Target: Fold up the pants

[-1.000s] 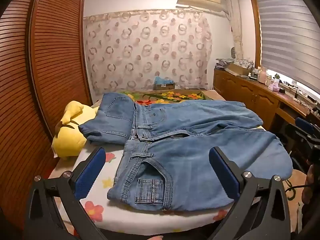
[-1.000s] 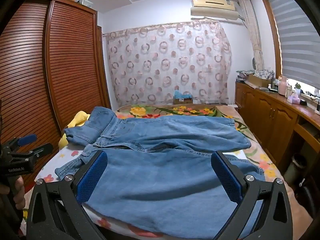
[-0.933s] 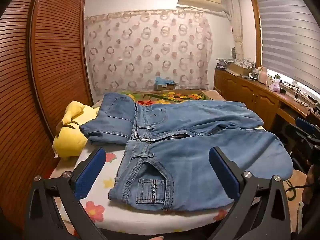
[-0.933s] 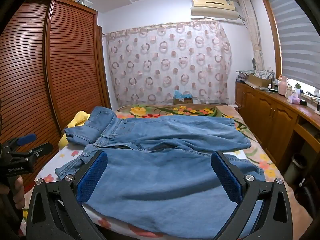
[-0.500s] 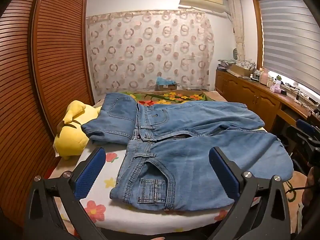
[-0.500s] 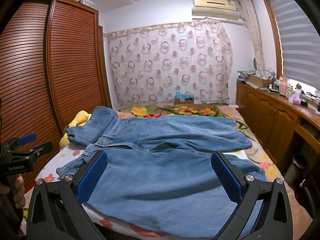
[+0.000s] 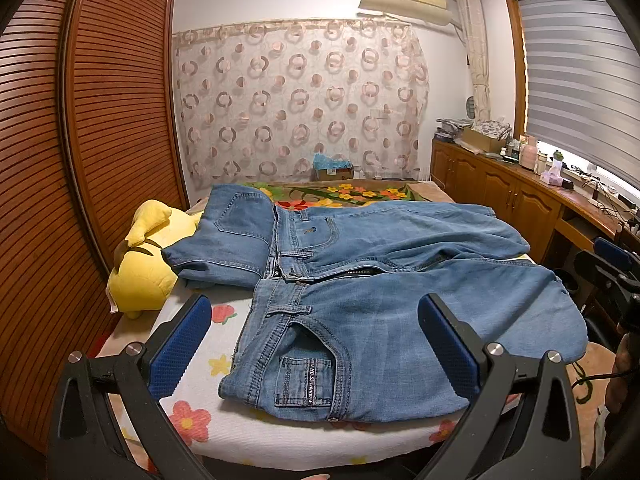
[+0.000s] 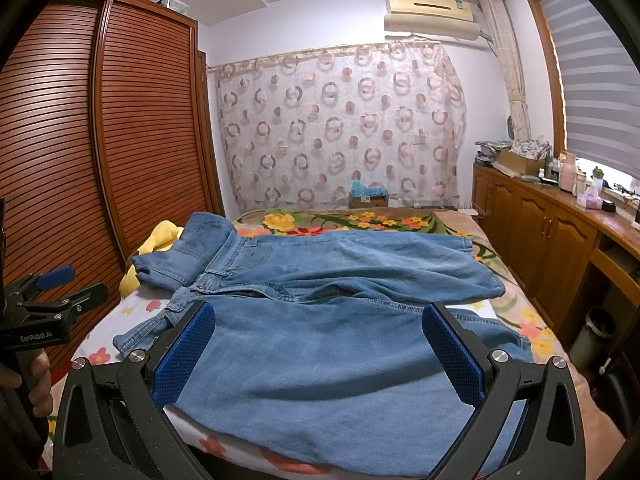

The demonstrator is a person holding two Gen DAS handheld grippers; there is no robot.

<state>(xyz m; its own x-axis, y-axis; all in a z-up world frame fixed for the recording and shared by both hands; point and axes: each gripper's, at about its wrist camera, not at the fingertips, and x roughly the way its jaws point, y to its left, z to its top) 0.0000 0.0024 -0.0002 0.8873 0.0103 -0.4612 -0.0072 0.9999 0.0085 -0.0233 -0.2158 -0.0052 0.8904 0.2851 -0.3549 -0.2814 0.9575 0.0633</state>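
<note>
Right now one pair of light blue jeans [image 7: 360,304] lies spread across the bed [image 7: 248,428], waistband toward the left with one side of the seat folded back against a yellow plush toy [image 7: 148,264], and two legs running to the right, the near leg draping over the bed's edge. A small back pocket with a label faces up near the front corner. Compared with a second ago the jeans lie the same; both views sit slightly closer and higher. Two tools are in play: the left tool [image 7: 314,346] hovers with its fingers wide apart above the waist end, and the right tool [image 8: 318,354] hangs equally wide apart over the near leg, neither touching cloth.
</note>
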